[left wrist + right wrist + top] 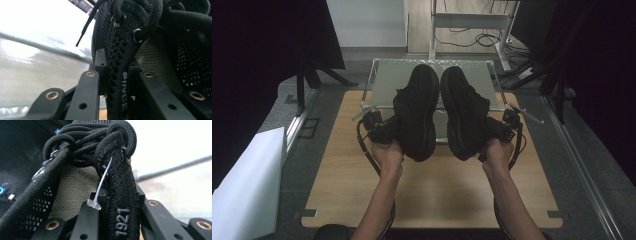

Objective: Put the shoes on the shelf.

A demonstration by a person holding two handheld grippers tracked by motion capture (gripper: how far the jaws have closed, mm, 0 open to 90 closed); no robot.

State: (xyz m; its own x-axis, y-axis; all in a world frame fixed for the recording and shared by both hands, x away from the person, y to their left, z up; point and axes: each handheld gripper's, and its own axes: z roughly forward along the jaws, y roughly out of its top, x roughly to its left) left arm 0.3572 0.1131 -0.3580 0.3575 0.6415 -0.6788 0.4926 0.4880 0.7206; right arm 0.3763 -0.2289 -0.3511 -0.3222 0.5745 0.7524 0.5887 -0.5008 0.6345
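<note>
I hold a pair of black lace-up shoes above the wooden table [432, 195], toes pointing away, side by side and a little apart. The left shoe [418, 112] hangs from my left gripper [396, 126], which is shut on the shoe's eyelet edge [117, 75] beside its white lettering. The right shoe [464, 114] hangs from my right gripper [493, 127], whose jaws clamp the laced edge marked 1921 [122, 202]. A clear plastic tag [100, 192] dangles from that shoe's eyelet. Each gripper sits on the outer side of its shoe.
A metal-framed rack [379, 75] stands at the table's far edge, right behind the shoes. A white board [247, 185] leans at the left. Dark tripod legs [307, 80] and black curtains flank the table; cables [482, 37] lie on the floor beyond.
</note>
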